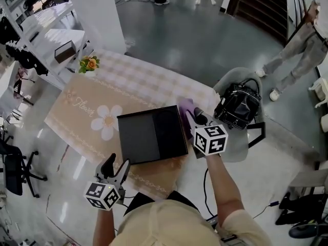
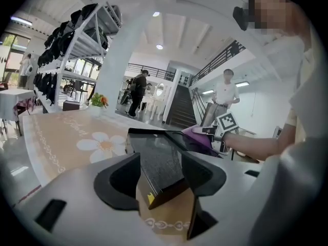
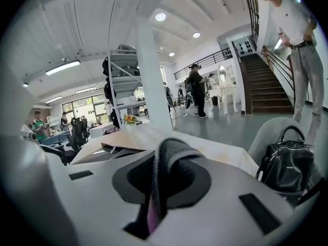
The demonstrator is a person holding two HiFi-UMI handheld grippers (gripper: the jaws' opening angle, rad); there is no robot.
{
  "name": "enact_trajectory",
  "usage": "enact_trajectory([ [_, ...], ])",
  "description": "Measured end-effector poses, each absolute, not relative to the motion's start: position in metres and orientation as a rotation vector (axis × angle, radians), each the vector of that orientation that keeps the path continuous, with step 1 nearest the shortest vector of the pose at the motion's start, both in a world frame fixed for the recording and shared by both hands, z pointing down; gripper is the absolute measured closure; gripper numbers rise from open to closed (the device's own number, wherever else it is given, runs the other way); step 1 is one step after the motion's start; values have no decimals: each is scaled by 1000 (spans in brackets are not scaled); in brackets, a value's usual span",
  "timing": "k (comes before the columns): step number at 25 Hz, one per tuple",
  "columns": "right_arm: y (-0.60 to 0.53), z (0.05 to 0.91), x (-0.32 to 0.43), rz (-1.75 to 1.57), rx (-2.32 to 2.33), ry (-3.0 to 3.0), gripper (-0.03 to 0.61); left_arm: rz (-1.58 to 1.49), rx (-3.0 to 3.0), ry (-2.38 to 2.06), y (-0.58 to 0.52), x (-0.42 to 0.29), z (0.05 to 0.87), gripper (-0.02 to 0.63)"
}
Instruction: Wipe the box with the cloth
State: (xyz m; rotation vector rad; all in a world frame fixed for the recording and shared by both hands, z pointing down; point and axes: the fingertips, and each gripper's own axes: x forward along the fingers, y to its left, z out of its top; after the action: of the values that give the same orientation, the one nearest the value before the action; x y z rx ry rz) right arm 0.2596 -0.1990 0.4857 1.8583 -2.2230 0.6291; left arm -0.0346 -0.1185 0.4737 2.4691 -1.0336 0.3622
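A flat black box [image 1: 152,134] lies on the table's beige flowered cover [image 1: 77,118], near its front edge. My right gripper [image 1: 197,118] is at the box's far right corner, shut on a purple-grey cloth [image 1: 185,109] that drapes onto the box's right edge. In the right gripper view the cloth [image 3: 164,173] is folded up between the jaws, with the box [image 3: 110,151] to the left. My left gripper [image 1: 115,169] hovers just off the box's near left corner with its jaws wide. In the left gripper view that box corner [image 2: 156,160] lies between the jaws of the left gripper [image 2: 161,178], and neither pad touches it.
A black handbag [image 1: 237,106] sits on a grey chair [image 1: 228,147] just right of the table. A small flower pot [image 1: 88,63] stands at the table's far left corner. Shelving [image 1: 31,35] and an office chair [image 1: 15,168] are at the left; a person [image 1: 297,50] stands at the far right.
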Motion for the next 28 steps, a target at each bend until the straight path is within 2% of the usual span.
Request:
enact_trajectory([
  [12, -200, 497, 235, 823, 1761, -2320, 523, 403, 2458, -985, -117, -30, 493, 359],
  [28, -143, 494, 220, 885, 1720, -2297, 523, 398, 2491, -857, -107, -21, 502, 359],
])
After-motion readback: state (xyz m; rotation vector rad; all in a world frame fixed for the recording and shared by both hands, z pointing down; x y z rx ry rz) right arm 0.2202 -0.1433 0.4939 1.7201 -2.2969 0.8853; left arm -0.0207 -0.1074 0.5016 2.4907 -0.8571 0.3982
